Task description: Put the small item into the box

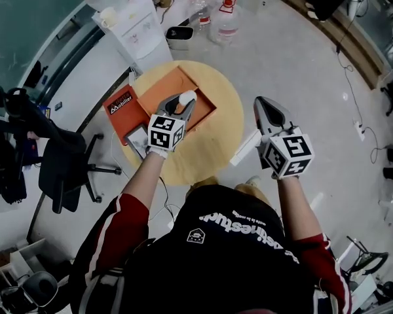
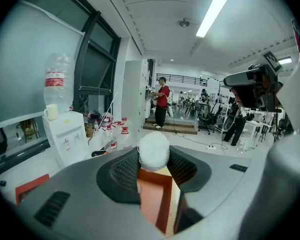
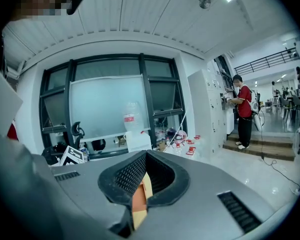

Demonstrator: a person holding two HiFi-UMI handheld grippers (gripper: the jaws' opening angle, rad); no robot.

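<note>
Left gripper (image 1: 185,101): jaws stand wide, pinching a small white ball (image 1: 187,97) at the tips. In the left gripper view the ball (image 2: 154,150) sits between the ribbed pads, one pad on each flank, with its top bulging above them.

Position: the ball hangs over the open orange box (image 1: 165,86) on the round wooden table (image 1: 216,142), toward the box's right side. Can't tell if it is clear of the box floor.

Right gripper (image 1: 262,103): off the table's right edge, jaws pressed together at the tips, nothing between them; same in the right gripper view (image 3: 144,158).

Handling, judged: the ball looks fuzzy and soft, like cotton or foam, so light and squashy, not fragile. Slip is unlikely against the ribbed pads. Best hold is across its widest part, as now, with light pressure. On release the fuzz may cling to a pad, and a round, light ball may roll, so let go low inside the box walls.
</note>
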